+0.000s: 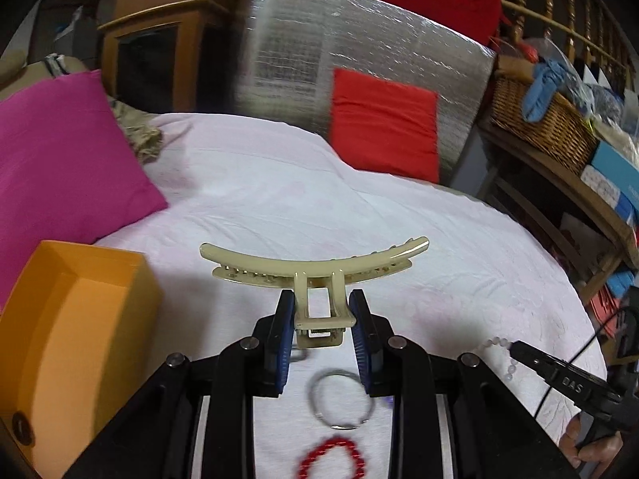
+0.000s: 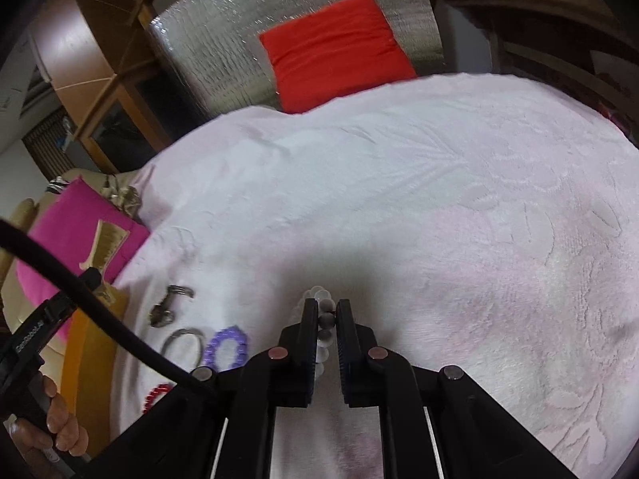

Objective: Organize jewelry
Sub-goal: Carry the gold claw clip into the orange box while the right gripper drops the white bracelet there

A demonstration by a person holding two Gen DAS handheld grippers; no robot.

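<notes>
The left claw (image 1: 322,317) grasps a cream hair claw clip (image 1: 315,265) by its handle, above the bed (image 1: 279,199) beside the orange box (image 1: 80,319). The right claw (image 2: 327,313) is clenched on a pale beaded bracelet (image 2: 324,325). A narrow handle grip could let the clip twist loose; the thin bead string could slip. "DAS" shows on the right claw's finger.

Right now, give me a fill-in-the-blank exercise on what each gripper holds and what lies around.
1. The left gripper is shut on a cream hair ____.
2. The right gripper is shut on a bracelet of pale and ____ beads.
3. The open box to the left of the hair clip is ____.
4. On the white cover, the bracelet beside the metal ring is ____.

Missing words: clip; dark; orange; purple
</notes>
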